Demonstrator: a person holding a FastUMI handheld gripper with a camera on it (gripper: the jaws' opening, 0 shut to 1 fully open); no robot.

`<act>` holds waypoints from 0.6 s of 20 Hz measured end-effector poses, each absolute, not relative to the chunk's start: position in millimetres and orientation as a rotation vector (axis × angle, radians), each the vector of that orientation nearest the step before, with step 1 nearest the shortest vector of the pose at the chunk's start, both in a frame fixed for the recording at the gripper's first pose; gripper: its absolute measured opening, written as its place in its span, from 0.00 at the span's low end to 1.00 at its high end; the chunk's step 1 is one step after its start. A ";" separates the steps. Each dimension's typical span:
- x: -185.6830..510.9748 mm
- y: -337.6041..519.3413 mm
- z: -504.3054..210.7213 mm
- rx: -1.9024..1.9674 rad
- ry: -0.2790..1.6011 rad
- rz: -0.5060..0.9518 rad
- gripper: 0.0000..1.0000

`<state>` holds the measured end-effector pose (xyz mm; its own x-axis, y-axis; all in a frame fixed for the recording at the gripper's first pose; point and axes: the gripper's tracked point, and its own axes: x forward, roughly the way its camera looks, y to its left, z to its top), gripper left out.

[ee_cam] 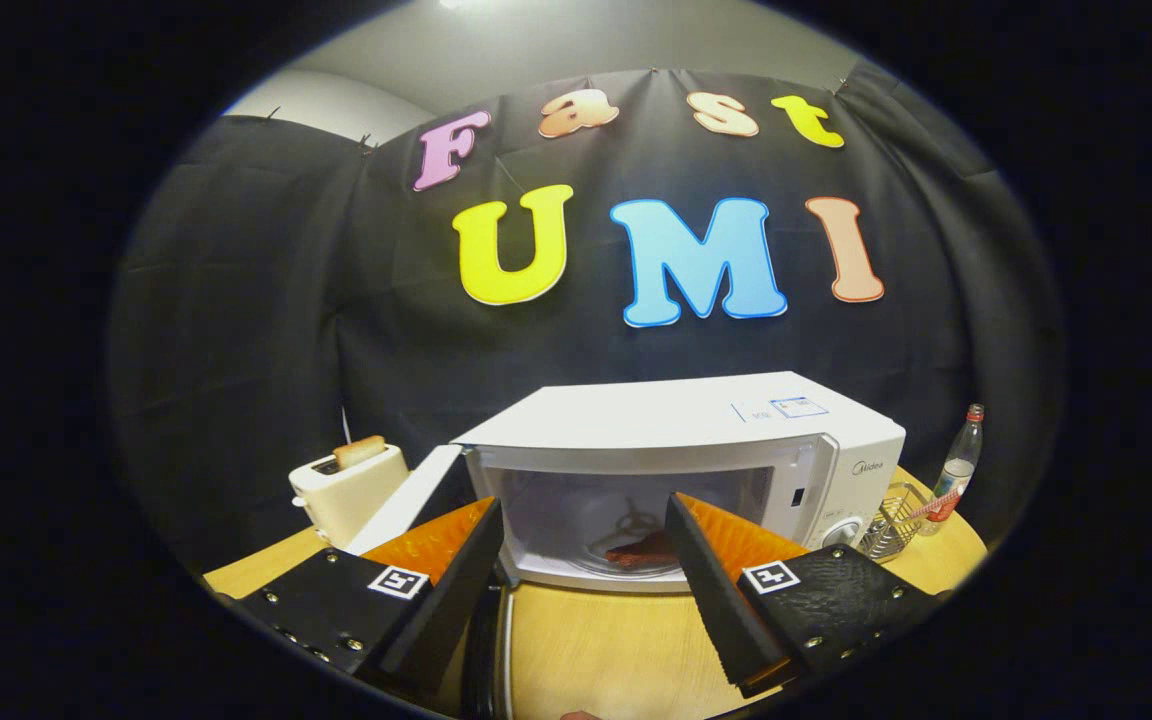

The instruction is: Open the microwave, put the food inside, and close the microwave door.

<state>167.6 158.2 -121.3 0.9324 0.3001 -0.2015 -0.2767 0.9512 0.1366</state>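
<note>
Now gripper (584, 545) fingers apart, empty; food (641, 551) already inside microwave (681, 470). Door (414, 497) at 10 o'clock looks light, rigid, hinged: push its free edge

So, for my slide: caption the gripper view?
Open hand-held gripper before open microwave, food inside.

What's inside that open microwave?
A reddish piece of food lies on the glass turntable inside the microwave. The open gripper has a finger covering the cavity's lower right, so anything there is hidden.
</note>
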 end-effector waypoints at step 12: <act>56.2 217.4 -67.2 0.122 0.168 0.482 0.99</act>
